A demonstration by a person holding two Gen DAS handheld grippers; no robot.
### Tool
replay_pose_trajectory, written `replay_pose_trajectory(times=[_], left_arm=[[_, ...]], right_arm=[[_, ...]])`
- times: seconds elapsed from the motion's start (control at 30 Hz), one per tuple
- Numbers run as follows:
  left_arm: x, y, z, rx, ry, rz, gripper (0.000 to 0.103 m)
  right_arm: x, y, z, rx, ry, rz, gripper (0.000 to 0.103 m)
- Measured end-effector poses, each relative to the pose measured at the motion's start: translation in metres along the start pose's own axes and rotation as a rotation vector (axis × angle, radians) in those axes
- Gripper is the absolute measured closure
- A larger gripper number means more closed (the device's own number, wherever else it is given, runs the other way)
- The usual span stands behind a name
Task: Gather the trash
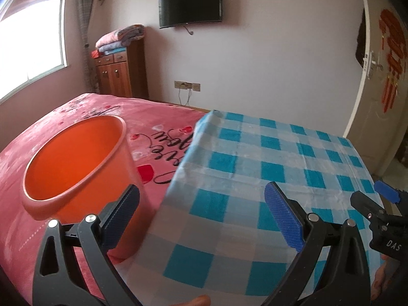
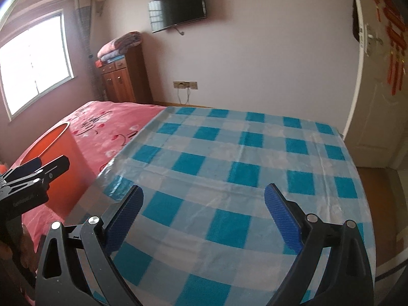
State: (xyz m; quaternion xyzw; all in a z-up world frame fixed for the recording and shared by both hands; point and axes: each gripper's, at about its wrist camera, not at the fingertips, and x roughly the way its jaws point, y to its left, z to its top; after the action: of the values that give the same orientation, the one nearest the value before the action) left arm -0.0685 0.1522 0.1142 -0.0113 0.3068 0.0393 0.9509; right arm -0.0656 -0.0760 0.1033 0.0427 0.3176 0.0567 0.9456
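A bedroom in a home. A bed with a pink printed bedspread [image 1: 63, 117] fills the left side, and a table under a blue-and-white checked cloth [image 2: 229, 168] stands just beside it on the right. On the far wall hangs a flat black television [image 1: 190, 6], with a socket strip [image 1: 187, 86] and dangling cables lower down. In the far left corner stands a wooden cabinet [image 1: 119, 71] with folded blankets [image 1: 122, 37] stacked on top — next to a bright window [image 1: 30, 43] with a drawn-back curtain. At far right, a white door [image 2: 374, 97] carries red paper decorations [image 1: 392, 48] — household touches throughout.
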Motion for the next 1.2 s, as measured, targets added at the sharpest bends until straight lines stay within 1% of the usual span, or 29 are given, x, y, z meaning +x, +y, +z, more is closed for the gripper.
replay_pose_trajectory(times=[0.1, 0.53, 0.67, 1.2], left_arm=[[0.004, -0.013, -0.002, 0.010, 0.003, -0.011, 0.004], [0.023, -0.076, -0.016, 0.068, 0.032, -0.099, 0.004], [0.028, -0.095, -0.021, 0.095, 0.043, -0.115, 0.004], [0.046, -0.158, -0.038, 0.193, 0.074, -0.171, 0.004]], right_arm=[[-0.001, -0.015, -0.005, 0.025, 0.000, -0.026, 0.008], [-0.004, -0.074, -0.027, 0.076, -0.019, -0.140, 0.008], [-0.005, -0.086, -0.033, 0.079, -0.028, -0.174, 0.008], [-0.004, -0.130, -0.052, 0.138, -0.035, -0.257, 0.008]])
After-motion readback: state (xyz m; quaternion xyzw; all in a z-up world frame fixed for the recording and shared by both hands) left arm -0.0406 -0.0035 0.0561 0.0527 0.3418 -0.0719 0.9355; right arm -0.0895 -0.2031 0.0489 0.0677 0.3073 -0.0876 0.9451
